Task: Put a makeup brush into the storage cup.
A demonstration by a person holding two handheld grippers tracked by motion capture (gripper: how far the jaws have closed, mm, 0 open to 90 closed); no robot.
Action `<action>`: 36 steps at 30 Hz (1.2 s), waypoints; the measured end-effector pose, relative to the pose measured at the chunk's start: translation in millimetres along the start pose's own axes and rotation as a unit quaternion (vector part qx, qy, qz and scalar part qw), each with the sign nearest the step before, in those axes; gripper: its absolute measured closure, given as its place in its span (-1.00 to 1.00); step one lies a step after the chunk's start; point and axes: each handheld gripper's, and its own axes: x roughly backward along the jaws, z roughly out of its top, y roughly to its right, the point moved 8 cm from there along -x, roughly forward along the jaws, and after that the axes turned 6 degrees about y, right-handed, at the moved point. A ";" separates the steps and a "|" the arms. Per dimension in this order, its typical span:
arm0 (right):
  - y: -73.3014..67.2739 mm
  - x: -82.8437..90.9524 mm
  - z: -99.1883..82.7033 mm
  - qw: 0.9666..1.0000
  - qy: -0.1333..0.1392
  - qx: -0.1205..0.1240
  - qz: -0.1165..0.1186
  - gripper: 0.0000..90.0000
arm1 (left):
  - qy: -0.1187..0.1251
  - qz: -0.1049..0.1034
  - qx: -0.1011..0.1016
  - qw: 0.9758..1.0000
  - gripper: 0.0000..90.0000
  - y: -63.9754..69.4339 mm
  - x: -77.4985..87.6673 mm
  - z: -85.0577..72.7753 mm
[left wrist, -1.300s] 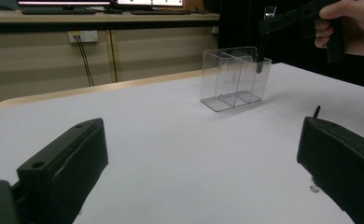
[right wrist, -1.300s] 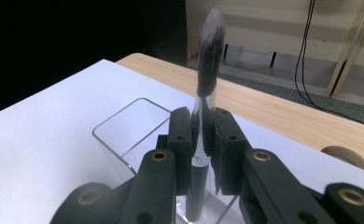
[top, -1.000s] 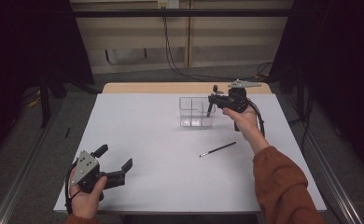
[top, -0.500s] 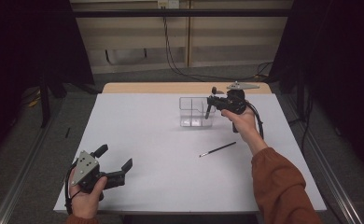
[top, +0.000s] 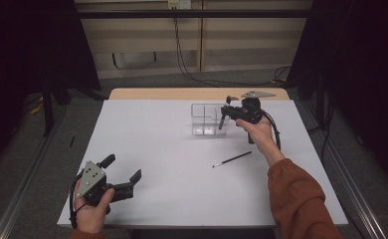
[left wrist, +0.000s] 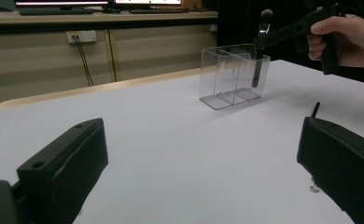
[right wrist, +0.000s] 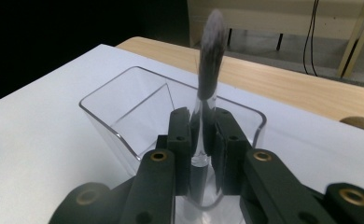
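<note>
Clamping a makeup brush (right wrist: 207,88) upright between its pads, your right gripper (top: 225,112) holds the handle down inside the clear organizer (top: 206,120) near the table's (top: 157,144) far edge. Your left gripper (top: 123,172) rests with its jaws spread and holding nothing, near the front left corner. A thin brush (top: 232,159) lies flat toward the right edge.

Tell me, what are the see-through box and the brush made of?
The box looks like clear hard plastic, perhaps acrylic: you see the table through its shiny walls. The brush held by the right gripper seems to have soft grey bristles, a shiny silvery collar, maybe metal, and a dark handle; plastic or wood, hard to tell.
</note>
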 end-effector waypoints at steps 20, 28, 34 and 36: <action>8.9 1.8 -8.8 1.000 0.000 -0.007 -0.024 -0.42 | -0.003 -0.004 -0.003 1.000 -0.96 0.4 -0.7 -0.9; 8.9 8.9 -6.8 0.999 0.017 -0.006 -0.031 -0.70 | -0.003 -0.003 0.000 1.000 -0.96 0.3 -1.7 -1.4; 7.1 16.9 -9.3 0.999 0.027 -0.003 -0.027 -0.88 | -0.006 -0.004 0.001 1.000 -0.96 -1.0 -2.3 -2.2; 5.7 19.8 -9.3 0.999 0.033 -0.003 -0.026 -0.94 | -0.007 -0.004 -0.001 1.000 -0.96 -0.9 -2.3 -2.3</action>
